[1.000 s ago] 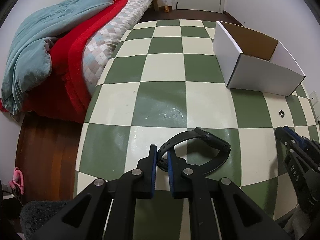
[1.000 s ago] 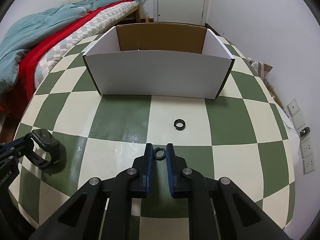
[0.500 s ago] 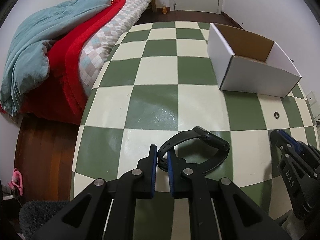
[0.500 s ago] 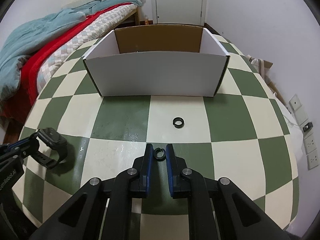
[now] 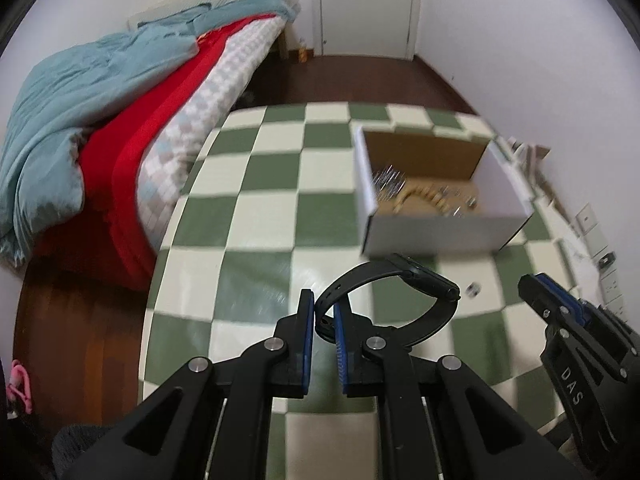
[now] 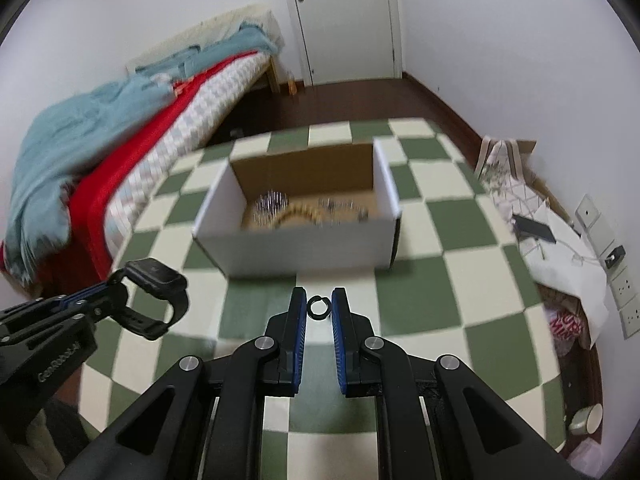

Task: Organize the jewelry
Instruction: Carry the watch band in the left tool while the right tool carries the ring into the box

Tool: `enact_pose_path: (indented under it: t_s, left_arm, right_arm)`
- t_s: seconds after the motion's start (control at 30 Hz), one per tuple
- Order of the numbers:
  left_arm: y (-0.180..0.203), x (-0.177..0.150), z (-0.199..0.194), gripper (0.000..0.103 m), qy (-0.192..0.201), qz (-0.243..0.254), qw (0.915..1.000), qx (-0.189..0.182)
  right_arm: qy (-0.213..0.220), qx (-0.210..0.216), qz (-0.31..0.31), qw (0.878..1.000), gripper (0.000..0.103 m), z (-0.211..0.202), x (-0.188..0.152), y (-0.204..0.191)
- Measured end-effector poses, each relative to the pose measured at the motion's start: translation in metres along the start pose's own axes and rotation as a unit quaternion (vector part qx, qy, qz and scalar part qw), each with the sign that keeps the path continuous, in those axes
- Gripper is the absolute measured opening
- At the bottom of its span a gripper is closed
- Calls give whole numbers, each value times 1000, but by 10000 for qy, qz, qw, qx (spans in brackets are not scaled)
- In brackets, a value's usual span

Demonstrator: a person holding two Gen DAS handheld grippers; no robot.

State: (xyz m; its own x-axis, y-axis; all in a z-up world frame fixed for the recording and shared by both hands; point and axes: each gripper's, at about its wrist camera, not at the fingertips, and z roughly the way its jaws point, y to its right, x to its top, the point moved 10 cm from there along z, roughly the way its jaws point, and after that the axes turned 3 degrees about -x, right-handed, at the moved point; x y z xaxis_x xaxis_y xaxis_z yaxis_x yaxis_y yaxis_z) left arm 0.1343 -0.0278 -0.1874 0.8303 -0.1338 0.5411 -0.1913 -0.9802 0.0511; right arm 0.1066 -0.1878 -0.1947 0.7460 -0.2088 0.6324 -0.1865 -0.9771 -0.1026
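Right wrist view: the right gripper [image 6: 319,307] pinches a small black ring [image 6: 319,306], the left gripper [image 5: 323,316] clamps a black watch [image 5: 400,296] strap, both short of the white box [image 6: 304,246]; I reckon that ring slips easily if the pinch loosens

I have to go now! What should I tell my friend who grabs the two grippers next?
Left gripper: shut on the black watch strap, lifted off the table.
Right gripper: shut on a small dark ring, also in the air.
White box: straight ahead, already holding beads and shiny pieces.
One more ring lies on the table near the box.
Left to do: drop watch and ring in the box, then fetch the last ring.
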Motion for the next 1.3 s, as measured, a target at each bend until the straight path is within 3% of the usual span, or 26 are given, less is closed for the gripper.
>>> enact_pose_path:
  t_s: [0.27, 0.53, 0.77, 0.93, 1.1, 1.3]
  left_arm:
    - [27, 68, -22, 7, 354, 46, 9989, -287]
    - [44, 120, 6, 7, 194, 216, 9988, -398]
    - [46, 125, 66, 7, -314, 264, 9983, -414]
    - [40, 119, 99, 7, -685, 87, 9961, -545]
    - [39, 116, 111, 13, -926, -76, 9936, -639]
    - [38, 120, 109, 17, -944, -88, 9936, -619]
  right_arm:
    - [236, 40, 138, 9996, 13, -20, 57, 14]
    - [-27, 217, 308, 9993, 13, 25, 104, 24]
    - [-440, 306, 209, 9983, 13, 86, 118, 24]
    - [-602, 357, 122, 9975, 13, 108, 117, 21]
    - [-819, 420, 175, 9956, 14, 121, 119, 20]
    - [-928, 274, 233, 9950, 16, 119, 118, 25]
